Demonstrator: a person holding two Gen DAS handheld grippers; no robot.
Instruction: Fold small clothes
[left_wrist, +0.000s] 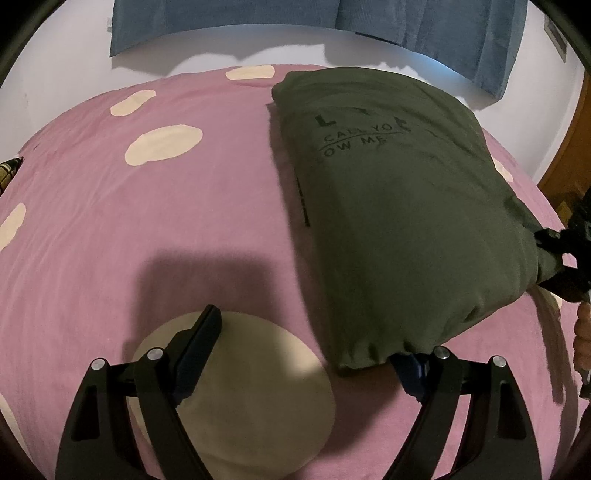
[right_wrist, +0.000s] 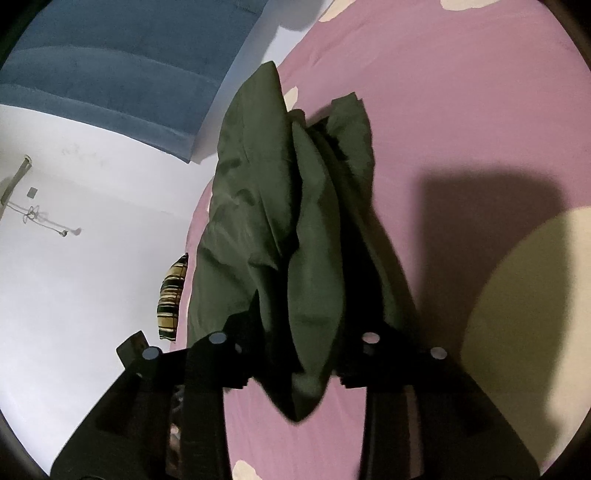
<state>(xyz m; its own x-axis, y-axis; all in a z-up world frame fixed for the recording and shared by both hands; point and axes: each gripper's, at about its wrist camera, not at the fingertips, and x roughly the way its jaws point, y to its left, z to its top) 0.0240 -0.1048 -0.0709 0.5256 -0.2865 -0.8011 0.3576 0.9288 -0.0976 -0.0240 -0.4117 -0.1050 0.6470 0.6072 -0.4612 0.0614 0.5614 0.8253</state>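
Observation:
A dark green T-shirt (left_wrist: 399, 206) with black lettering lies folded into a rectangle on the pink bedsheet (left_wrist: 147, 221), at the right of the left wrist view. My left gripper (left_wrist: 306, 350) is open. Its left finger (left_wrist: 199, 339) rests over a cream dot and its right finger is tucked under the shirt's near corner. My right gripper (right_wrist: 299, 332) is shut on the green shirt (right_wrist: 280, 206), holding a bunched edge of it between its fingers. It also shows at the far right of the left wrist view (left_wrist: 565, 247), pinching the shirt's right edge.
The bedsheet carries cream dots (left_wrist: 162, 144). A blue headboard cushion (left_wrist: 369, 22) and a white wall lie behind the bed. A striped cloth (right_wrist: 171, 295) sits at the bed's edge. A wooden door frame (left_wrist: 569, 140) stands at the right.

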